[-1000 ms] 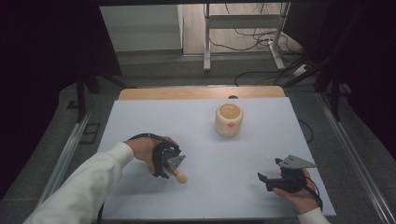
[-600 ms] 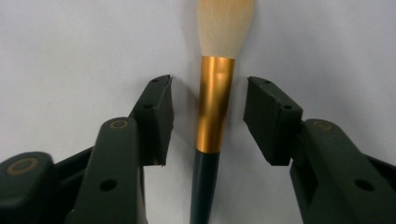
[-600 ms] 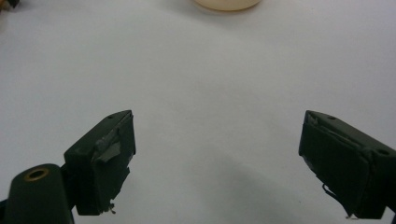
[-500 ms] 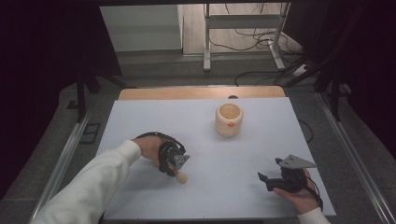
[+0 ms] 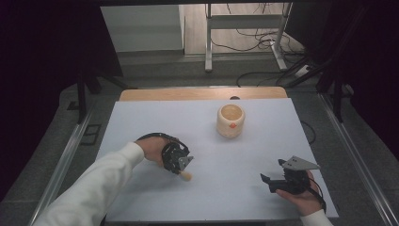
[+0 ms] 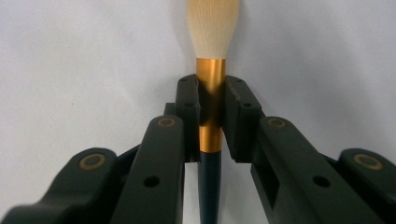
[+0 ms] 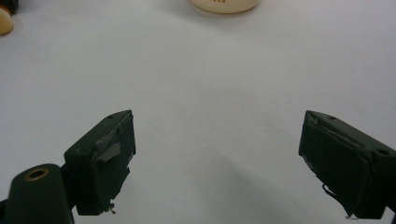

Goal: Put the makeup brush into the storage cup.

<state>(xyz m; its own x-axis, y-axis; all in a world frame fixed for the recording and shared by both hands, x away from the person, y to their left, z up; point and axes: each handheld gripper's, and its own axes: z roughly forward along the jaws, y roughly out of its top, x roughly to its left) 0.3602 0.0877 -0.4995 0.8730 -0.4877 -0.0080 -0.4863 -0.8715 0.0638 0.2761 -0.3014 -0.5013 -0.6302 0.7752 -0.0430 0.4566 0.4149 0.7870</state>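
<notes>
White counter (image 5: 155,113), lit from above. Cream jar (image 5: 231,120) stands upright toward the far middle, well apart from both hands. Right gripper (image 5: 268,182) rests at the near right corner, jaws wide apart with nothing between them. Left gripper (image 6: 211,109), near left of centre, has just been closing; jaws clamped on the brush (image 6: 210,79) at its gold ferrule, pale bristle tip just beyond on the counter.

Your brush (image 6: 211,79) shows cream bristles, a gold band and a dark handle; the cup (image 5: 231,121) is cream; the table (image 5: 226,193) white.
</notes>
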